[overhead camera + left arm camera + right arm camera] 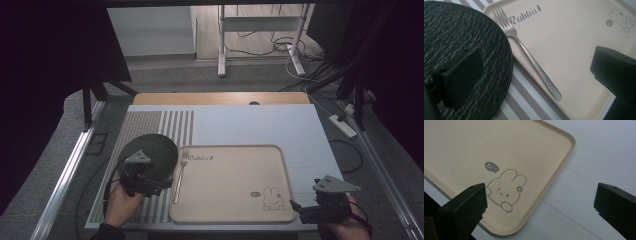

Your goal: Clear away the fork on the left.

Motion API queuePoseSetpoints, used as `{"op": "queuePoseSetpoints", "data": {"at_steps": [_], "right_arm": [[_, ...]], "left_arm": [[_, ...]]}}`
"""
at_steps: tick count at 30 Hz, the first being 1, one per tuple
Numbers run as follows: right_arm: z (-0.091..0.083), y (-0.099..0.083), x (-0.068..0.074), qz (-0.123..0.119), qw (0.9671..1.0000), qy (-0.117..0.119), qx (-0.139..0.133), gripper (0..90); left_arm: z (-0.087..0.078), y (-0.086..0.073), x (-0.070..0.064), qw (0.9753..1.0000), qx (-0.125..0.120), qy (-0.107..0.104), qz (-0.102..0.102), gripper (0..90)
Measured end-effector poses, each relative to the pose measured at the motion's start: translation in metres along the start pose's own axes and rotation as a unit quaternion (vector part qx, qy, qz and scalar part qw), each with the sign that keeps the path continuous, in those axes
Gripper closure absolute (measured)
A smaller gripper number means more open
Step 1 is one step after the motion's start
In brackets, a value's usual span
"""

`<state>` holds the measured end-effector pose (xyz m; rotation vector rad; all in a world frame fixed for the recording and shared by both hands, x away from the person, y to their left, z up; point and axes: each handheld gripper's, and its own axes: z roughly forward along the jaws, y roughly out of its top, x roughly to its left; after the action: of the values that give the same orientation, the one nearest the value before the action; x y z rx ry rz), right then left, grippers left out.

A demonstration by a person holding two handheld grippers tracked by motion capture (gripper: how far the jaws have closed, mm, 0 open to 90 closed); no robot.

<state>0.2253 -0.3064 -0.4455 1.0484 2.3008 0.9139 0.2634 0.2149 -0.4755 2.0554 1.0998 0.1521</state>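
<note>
A silver fork (179, 174) (529, 55) lies along the left rim of a beige tray (235, 170) (579, 37) (499, 142), tines pointing away from me. The tray bears the word "Rabbit" and a rabbit drawing (270, 198) (506, 190). A round black textured plate (149, 151) (461, 32) rests on the striped mat just left of the fork. My left gripper (162, 183) (536, 72) is open over the plate's near edge, its jaws either side of the fork handle and apart from it. My right gripper (297, 209) (541, 202) is open by the tray's near right corner, holding nothing.
A grey-striped placemat (150, 125) covers the left of the white table cover (260, 125). A wooden edge (220, 98) runs along the back. Metal rails (65, 175) flank the table. Stand legs (221, 45), cables and a power strip (343, 125) are on the floor beyond.
</note>
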Motion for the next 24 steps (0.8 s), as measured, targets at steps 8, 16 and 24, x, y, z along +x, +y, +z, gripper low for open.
{"op": "queuePoseSetpoints", "data": {"at_steps": [8,16,24], "right_arm": [[0.0,0.0,-0.002,0.016,0.9998,-0.008,0.003,0.0],[0.002,0.0,-0.007,0.022,0.9994,-0.02,0.016,0.0],[0.003,-0.001,-0.011,0.03,0.9991,-0.016,0.024,0.0]], "left_arm": [[-0.013,-0.012,-0.003,0.9999,-0.007,0.006,-0.006,0.0],[-0.024,-0.024,-0.006,0.9997,-0.014,0.014,-0.012,0.0],[-0.035,-0.037,-0.009,0.9994,-0.017,0.023,-0.021,0.0]]}}
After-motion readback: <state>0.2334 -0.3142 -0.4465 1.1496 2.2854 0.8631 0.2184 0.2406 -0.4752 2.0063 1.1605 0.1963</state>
